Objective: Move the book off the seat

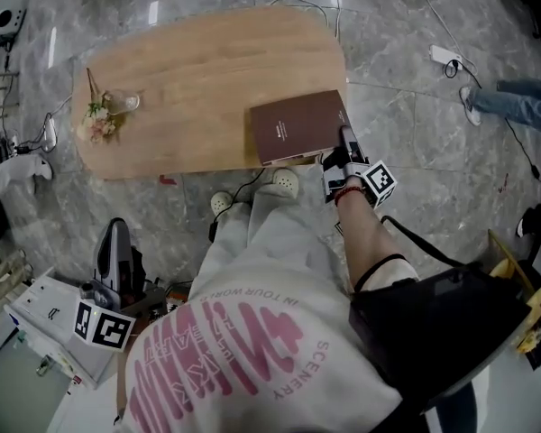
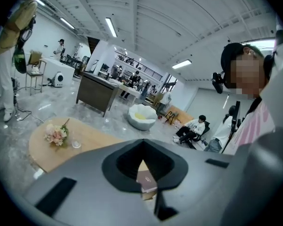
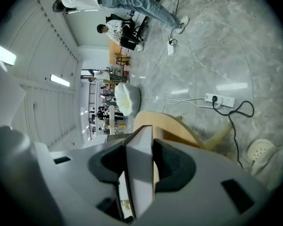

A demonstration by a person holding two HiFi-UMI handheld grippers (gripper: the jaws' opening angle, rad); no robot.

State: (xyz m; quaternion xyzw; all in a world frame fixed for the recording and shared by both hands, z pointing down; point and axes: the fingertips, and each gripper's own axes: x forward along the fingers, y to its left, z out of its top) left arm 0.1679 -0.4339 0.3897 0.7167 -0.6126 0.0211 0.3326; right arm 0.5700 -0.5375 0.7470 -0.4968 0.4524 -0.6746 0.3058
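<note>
Furthest left, my left gripper (image 1: pixel 117 239) hangs low at my side, well apart from the work. Its own view shows the jaws drawn together with nothing between them, only a sliver of tabletop showing past them. Next along, the table (image 1: pixel 207 61) carries a small bunch of flowers (image 1: pixel 97 121) and a glass (image 1: pixel 129 103) near its left end, and is otherwise bare up to its right near corner. There sits the book (image 1: pixel 299 126), brown cover up, one side jutting past the table's near edge. My right gripper (image 1: pixel 343 141) has it by the right-hand edge — in that gripper's view the jaws are parted only by the book's thickness, clamped on covers and pages. I judge the job mostly done: the book is over the table, not on any seat, and what's left is to lay it flat and let go. I can't tell whether it already rests on the wood or hovers just above it. No seat shows clearly — the dark mass (image 1: pixel 442 327) at lower right, partly behind my arm, could be one.
</note>
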